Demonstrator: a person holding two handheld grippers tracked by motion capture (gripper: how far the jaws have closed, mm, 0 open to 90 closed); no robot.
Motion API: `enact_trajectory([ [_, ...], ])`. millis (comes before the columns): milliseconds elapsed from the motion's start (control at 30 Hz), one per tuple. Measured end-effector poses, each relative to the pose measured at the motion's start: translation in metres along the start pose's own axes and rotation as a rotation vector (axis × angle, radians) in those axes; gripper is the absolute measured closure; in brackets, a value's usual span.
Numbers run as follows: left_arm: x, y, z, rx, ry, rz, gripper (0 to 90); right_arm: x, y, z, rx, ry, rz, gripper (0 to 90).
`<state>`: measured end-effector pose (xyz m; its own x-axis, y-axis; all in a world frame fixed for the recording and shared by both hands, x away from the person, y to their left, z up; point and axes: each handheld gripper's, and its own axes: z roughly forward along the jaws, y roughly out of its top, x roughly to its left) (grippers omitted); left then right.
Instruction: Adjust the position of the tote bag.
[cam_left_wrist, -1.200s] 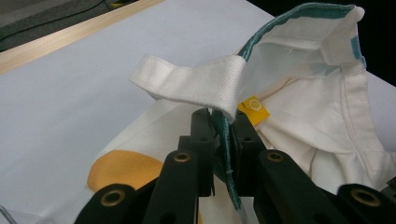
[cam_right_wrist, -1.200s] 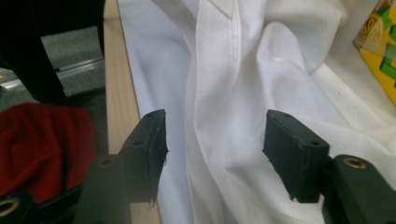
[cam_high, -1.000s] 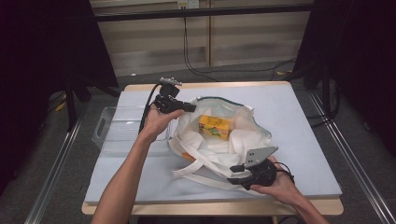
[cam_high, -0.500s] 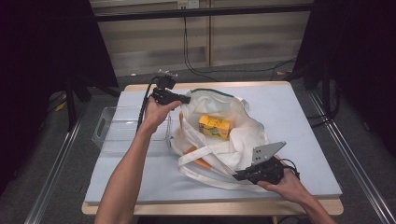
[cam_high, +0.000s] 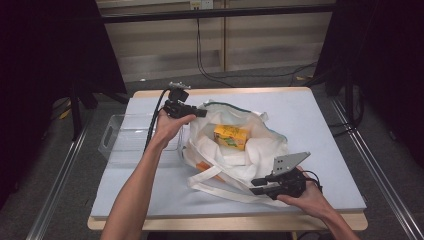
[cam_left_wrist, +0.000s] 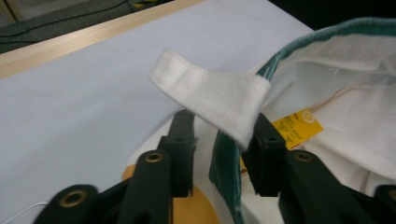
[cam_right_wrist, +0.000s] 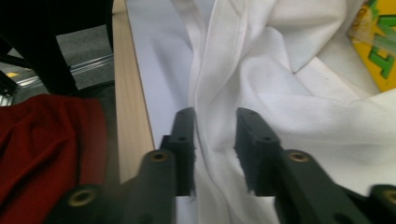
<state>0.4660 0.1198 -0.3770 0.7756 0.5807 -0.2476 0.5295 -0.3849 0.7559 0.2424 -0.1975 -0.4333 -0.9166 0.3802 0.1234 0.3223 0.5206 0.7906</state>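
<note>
At centre-left of the high view, the left gripper (cam_high: 197, 113) sits at the far rim of a white tote bag (cam_high: 260, 150); its jaws have just been opening, and in the left gripper view they stand apart with the bag's green-trimmed rim (cam_left_wrist: 224, 163) and a folded white strap (cam_left_wrist: 210, 95) between them, the pads not clearly pressing. Lower right of the high view, the right gripper (cam_high: 256, 186) lies at the bag's near edge; its jaws too have just been opening, and the right gripper view shows them spread either side of a fold of white cloth (cam_right_wrist: 212, 121), not pinching it. The bag lies slumped and open at the middle of a pale blue table (cam_high: 310, 115), its handles (cam_high: 220, 187) trailing toward the near edge. Inside the mouth rests a yellow carton (cam_high: 231, 136); an orange item (cam_high: 210, 170) peeks out under the cloth at the bag's lower left, too hidden to identify. A clear plastic bin (cam_high: 125, 140) stands just beside the bag at its left. Judgement: the step in hand looks like re-gripping the rim on both sides to hold the mouth open; the next move calls for each pair of jaws to close squarely on one layer of cloth, then draw apart. Writing: the carton carries green letters and a round yellow mark, too cropped and blurred to read.
</note>
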Motion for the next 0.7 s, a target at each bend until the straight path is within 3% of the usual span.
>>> enact_trajectory([
  [267, -0.01, -0.009, -0.021, -0.059, 0.004, 0.017, 41.0, -0.003, 0.003, -0.014, -0.052, -0.038, 0.023, 61.3],
  [400, -0.012, -0.015, -0.032, -0.081, 0.0, 0.017, 38.4, -0.008, 0.006, -0.022, -0.086, -0.073, 0.037, 60.6],
  [567, -0.019, -0.03, -0.059, -0.147, -0.009, 0.029, 37.4, -0.018, 0.008, -0.032, -0.136, -0.114, 0.067, 59.9],
  [633, -0.026, -0.038, -0.066, -0.163, -0.002, 0.049, 41.2, -0.024, 0.01, -0.035, -0.157, -0.142, 0.081, 59.8],
  [700, -0.033, -0.047, -0.072, -0.174, -0.02, 0.076, 43.3, -0.03, 0.012, -0.038, -0.174, -0.167, 0.095, 59.9],
])
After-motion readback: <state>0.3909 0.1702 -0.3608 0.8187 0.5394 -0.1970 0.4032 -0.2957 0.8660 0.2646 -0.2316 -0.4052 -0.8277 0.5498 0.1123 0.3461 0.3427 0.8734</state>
